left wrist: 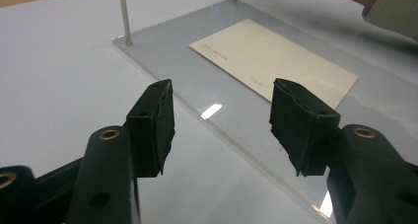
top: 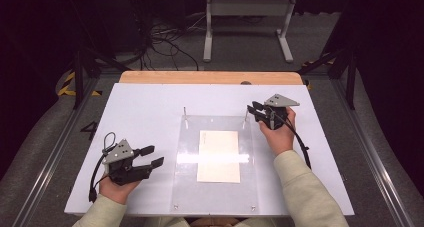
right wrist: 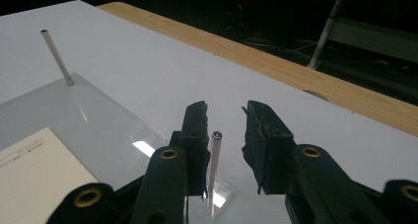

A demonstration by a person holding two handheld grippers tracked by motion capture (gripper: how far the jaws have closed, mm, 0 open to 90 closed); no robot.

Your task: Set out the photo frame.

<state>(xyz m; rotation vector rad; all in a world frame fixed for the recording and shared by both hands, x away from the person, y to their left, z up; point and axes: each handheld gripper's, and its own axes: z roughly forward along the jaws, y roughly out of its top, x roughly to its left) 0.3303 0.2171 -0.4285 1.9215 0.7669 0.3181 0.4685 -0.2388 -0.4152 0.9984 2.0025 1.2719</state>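
A clear acrylic plate (top: 215, 187) lies in the middle of the white table, with a cream card (top: 219, 156) flat on it. Two thin metal posts stand at its far corners, the left post (top: 185, 116) and the right post (top: 245, 114). My right gripper (top: 254, 108) is open at the right post; in the right gripper view that post (right wrist: 214, 160) stands between its jaws, close to the left one. My left gripper (top: 151, 156) is open, left of the plate, pointing at its left edge (left wrist: 231, 135). The card (left wrist: 273, 61) lies beyond its jaws.
The white board (top: 145, 107) covers a wooden table whose far edge (top: 210, 77) shows. Beyond it are floor cables (top: 160, 42) and a white stand (top: 247, 22). Metal rails run along both sides of the table.
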